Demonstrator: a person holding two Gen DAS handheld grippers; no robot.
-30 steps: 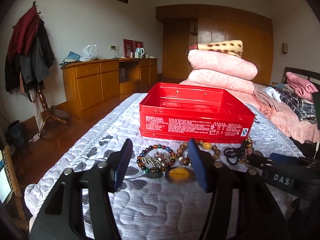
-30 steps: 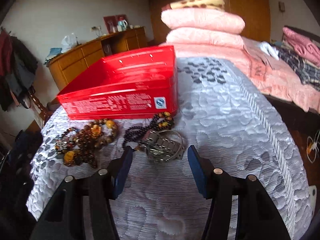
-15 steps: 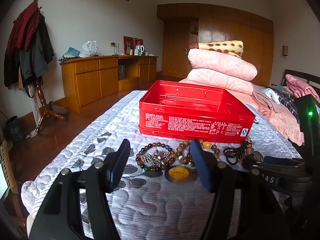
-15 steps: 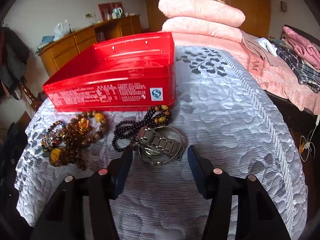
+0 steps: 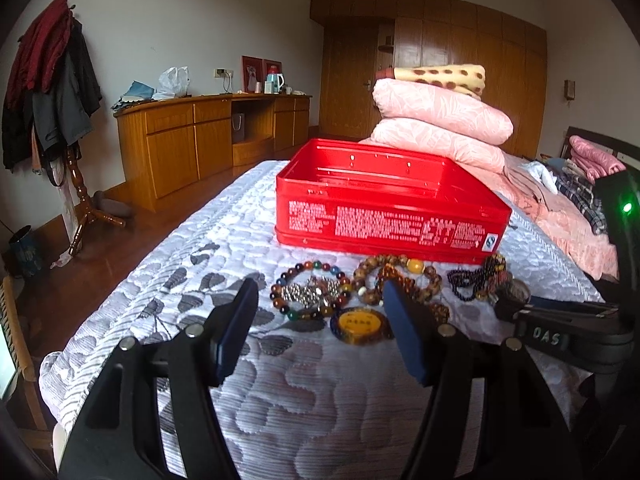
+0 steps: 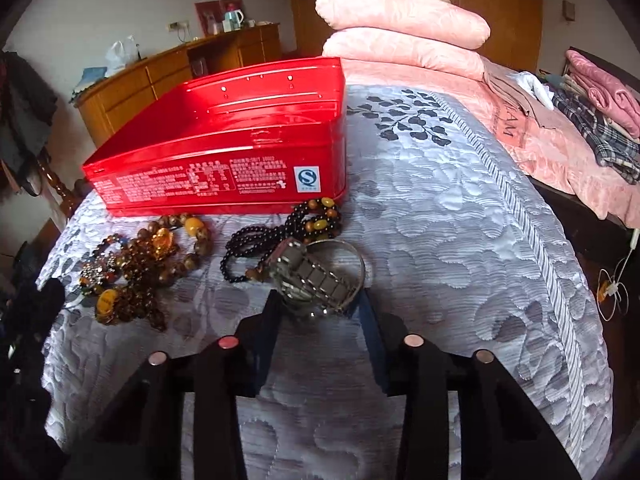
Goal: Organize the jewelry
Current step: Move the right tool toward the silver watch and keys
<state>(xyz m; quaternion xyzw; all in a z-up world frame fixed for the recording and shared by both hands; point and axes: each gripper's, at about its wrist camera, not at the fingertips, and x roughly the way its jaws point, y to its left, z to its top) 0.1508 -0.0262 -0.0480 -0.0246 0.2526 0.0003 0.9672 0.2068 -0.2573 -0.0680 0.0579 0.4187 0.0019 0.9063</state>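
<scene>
An open red tin [image 5: 392,216] stands on the grey quilted bed. In front of it lie a multicoloured bead bracelet [image 5: 277,293], a sparkly silver piece [image 5: 308,294], an amber pendant [image 5: 360,324], brown bead bracelets [image 5: 416,266] and a dark bead strand [image 6: 256,236]. My left gripper [image 5: 320,292] hovers open just short of the multicoloured bracelet and pendant, holding nothing. A silver watch with a bangle [image 6: 316,276] lies right of the dark strand. My right gripper [image 6: 320,304] is closing around it, and both fingertips meet its sides. The red tin [image 6: 224,168] sits behind it.
Folded pink quilts [image 5: 440,128] are stacked behind the tin, with more bedding [image 6: 560,128] to the right. The bed's edge [image 6: 576,280] drops off on the right. A wooden dresser [image 5: 192,140] and a coat rack [image 5: 60,80] stand across the floor on the left.
The right gripper has moved forward to the silver watch and its jaws have narrowed around it. The left gripper has hardly moved and stays open.
</scene>
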